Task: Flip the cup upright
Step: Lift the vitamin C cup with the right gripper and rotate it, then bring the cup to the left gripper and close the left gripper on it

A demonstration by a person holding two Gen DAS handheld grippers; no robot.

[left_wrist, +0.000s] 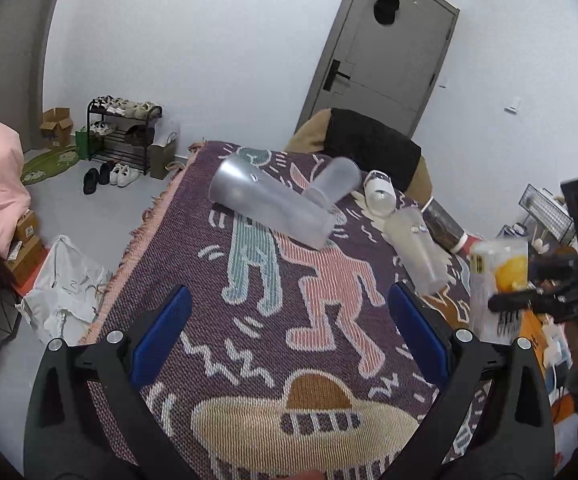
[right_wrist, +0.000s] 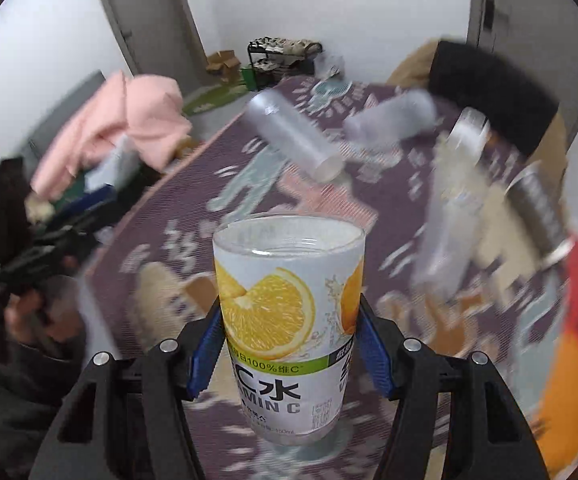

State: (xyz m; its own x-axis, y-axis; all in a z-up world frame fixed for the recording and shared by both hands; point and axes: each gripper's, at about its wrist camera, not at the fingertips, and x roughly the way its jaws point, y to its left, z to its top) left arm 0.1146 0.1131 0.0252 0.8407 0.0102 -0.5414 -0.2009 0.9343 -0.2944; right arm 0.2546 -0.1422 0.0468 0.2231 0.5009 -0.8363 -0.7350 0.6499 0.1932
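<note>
A clear cup with an orange-slice label (right_wrist: 289, 316) stands mouth up between my right gripper's blue pads (right_wrist: 289, 344), which are shut on its sides. The background there is motion-blurred. The same cup (left_wrist: 497, 280) shows at the right edge of the left wrist view, held by the right gripper (left_wrist: 529, 300). My left gripper (left_wrist: 289, 336) is open and empty above the patterned blanket (left_wrist: 249, 320). Several frosted and clear cups lie on their sides farther back: a large one (left_wrist: 269, 206), a smaller one (left_wrist: 331, 184), and one (left_wrist: 419, 254) at right.
A white-banded cup (left_wrist: 379, 192) and a dark cylinder (left_wrist: 447, 226) lie near the blanket's far right. A black and tan cushion (left_wrist: 369, 148) sits behind. A shoe rack (left_wrist: 123, 132), boxes and a white bag (left_wrist: 65, 288) are on the floor at left.
</note>
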